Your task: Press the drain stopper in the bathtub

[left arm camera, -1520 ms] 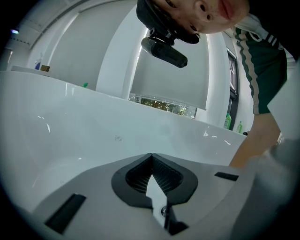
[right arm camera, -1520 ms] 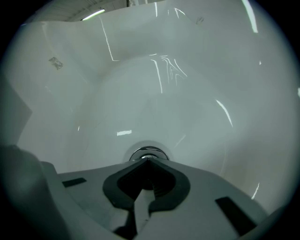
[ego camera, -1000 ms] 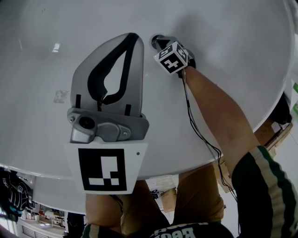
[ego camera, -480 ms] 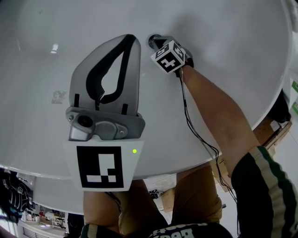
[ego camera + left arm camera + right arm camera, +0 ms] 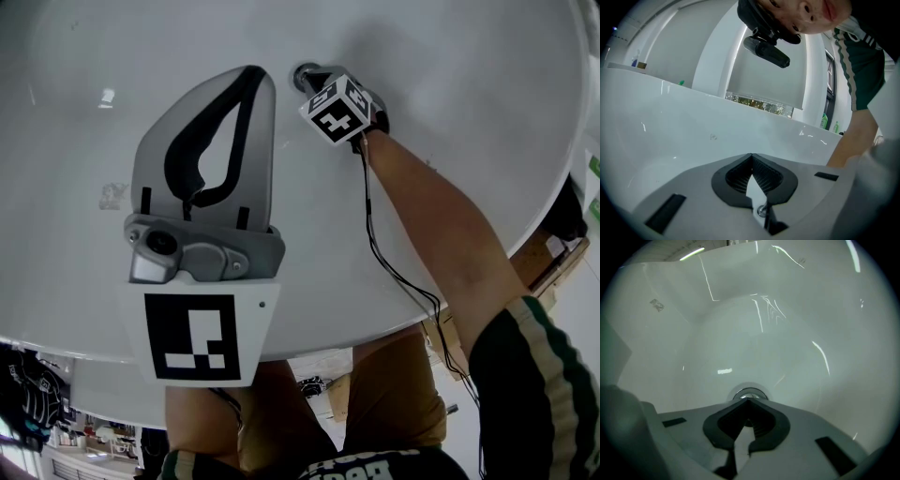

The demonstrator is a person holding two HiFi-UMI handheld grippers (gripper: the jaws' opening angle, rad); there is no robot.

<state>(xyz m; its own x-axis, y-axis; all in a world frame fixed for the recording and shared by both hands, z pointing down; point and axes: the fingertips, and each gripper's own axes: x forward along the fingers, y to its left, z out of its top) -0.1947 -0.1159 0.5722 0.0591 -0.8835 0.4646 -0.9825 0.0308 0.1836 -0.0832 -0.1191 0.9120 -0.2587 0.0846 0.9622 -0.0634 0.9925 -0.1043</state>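
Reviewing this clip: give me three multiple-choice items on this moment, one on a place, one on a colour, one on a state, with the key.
1. Where is the round chrome drain stopper?
A. just beyond the right claw's tips
B. up on the tub's rim
C. beside the person's knee

2. What colour is the smooth glossy bathtub?
A. black
B. white
C. blue

3. How do the right claw's jaws stand?
A. wide apart
B. shut on a cloth
C. shut together, nothing between them

Key:
1 A: the right gripper view shows the stopper peeking out just past the tips.
2 B: the whole basin shows white in every view.
3 C: the two tips meet in the right gripper view, with only the tub showing behind them.
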